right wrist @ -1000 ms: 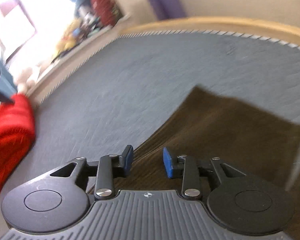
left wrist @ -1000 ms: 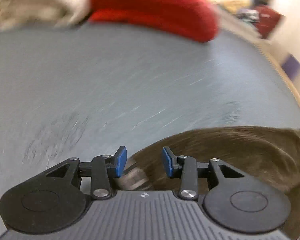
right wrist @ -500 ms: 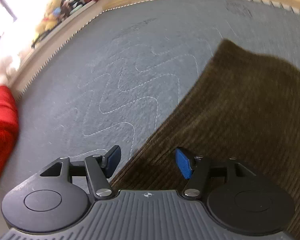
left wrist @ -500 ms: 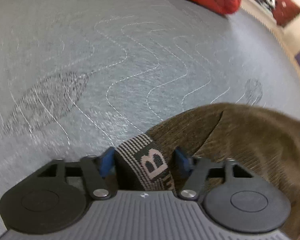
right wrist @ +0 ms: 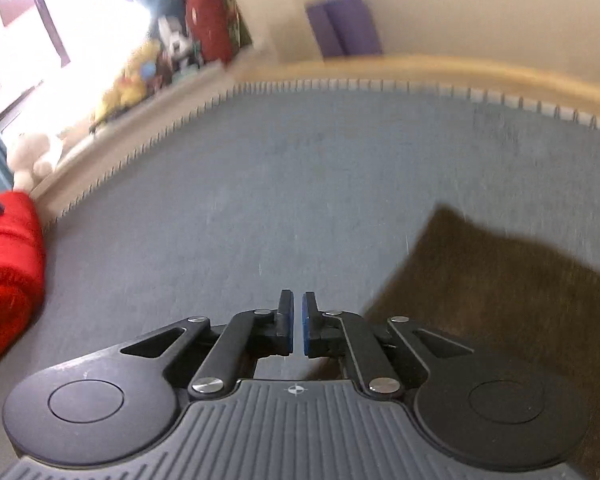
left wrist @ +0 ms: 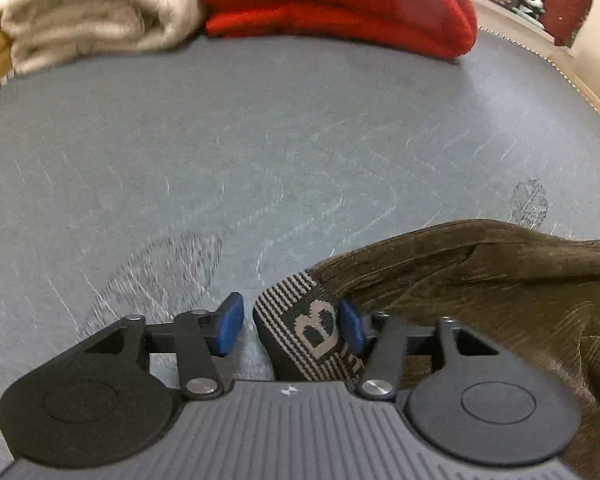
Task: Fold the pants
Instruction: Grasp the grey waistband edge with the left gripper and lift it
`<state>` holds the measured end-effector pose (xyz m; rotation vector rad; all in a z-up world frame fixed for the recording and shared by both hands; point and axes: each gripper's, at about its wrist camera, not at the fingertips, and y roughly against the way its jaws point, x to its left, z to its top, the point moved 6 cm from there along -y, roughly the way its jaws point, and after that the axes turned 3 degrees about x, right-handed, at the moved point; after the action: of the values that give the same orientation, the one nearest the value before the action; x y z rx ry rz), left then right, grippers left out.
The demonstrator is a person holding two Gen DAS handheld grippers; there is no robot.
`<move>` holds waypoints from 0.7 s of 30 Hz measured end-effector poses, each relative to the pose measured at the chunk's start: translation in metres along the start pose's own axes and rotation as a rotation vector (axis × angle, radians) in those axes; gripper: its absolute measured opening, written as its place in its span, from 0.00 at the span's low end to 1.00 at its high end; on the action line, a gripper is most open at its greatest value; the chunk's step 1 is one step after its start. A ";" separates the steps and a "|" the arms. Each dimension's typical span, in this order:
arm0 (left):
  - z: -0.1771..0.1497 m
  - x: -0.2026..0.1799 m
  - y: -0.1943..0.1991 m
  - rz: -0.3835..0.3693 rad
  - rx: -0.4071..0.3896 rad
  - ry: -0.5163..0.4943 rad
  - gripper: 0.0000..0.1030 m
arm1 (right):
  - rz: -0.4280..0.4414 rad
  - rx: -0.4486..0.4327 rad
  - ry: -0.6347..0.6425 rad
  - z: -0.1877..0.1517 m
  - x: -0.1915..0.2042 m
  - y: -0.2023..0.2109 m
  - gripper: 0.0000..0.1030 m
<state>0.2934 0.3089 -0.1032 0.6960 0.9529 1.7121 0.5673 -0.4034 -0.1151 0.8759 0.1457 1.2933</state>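
Brown corduroy pants lie on a grey quilted mattress. Their striped elastic waistband, marked with a letter B, stands up between the blue pads of my left gripper. The band leans on the right pad and a gap shows at the left pad; these jaws are opening. In the right wrist view the pants lie flat at the lower right, their edge running under the right finger. My right gripper hovers over bare mattress, its jaws closing to a thin slit with no cloth visible between the pads.
A folded red blanket and a cream fleece blanket sit at the mattress's far end. A wooden bed frame borders the mattress. Plush toys line a ledge by the window, and a purple roll stands against the wall.
The waistband has come up between the left jaws, which spread wider. The right gripper slid left off the pants edge and its jaws went from wide apart to almost together.
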 end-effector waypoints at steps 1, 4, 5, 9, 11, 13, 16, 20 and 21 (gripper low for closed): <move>0.003 -0.003 0.005 0.001 -0.015 -0.006 0.59 | 0.005 0.005 0.016 -0.001 -0.001 0.006 0.06; 0.006 -0.012 0.019 0.010 -0.060 0.001 0.60 | 0.019 0.005 0.102 0.002 0.007 0.033 0.06; 0.008 -0.013 0.025 0.007 -0.075 0.008 0.61 | 0.039 -0.006 0.118 0.004 0.012 0.045 0.09; 0.016 -0.012 0.048 -0.016 -0.099 0.056 0.63 | 0.115 -0.055 0.147 0.012 0.027 0.111 0.32; 0.014 -0.009 0.060 -0.050 -0.077 0.109 0.63 | 0.147 -0.060 0.164 0.008 0.033 0.144 0.32; 0.004 -0.005 0.068 -0.099 -0.004 0.168 0.63 | 0.187 -0.040 0.204 0.000 0.041 0.175 0.32; -0.026 -0.001 0.080 -0.137 0.158 0.205 0.62 | 0.271 -0.005 0.304 -0.028 0.058 0.225 0.32; -0.072 -0.001 0.109 -0.166 0.229 0.124 0.62 | 0.404 0.082 0.416 -0.105 0.079 0.294 0.32; -0.085 -0.002 0.114 -0.175 0.244 0.108 0.62 | 0.436 0.147 0.431 -0.133 0.083 0.304 0.32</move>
<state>0.1685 0.2644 -0.0502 0.6602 1.2756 1.5059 0.2854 -0.2629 0.0177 0.7642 0.4096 1.8922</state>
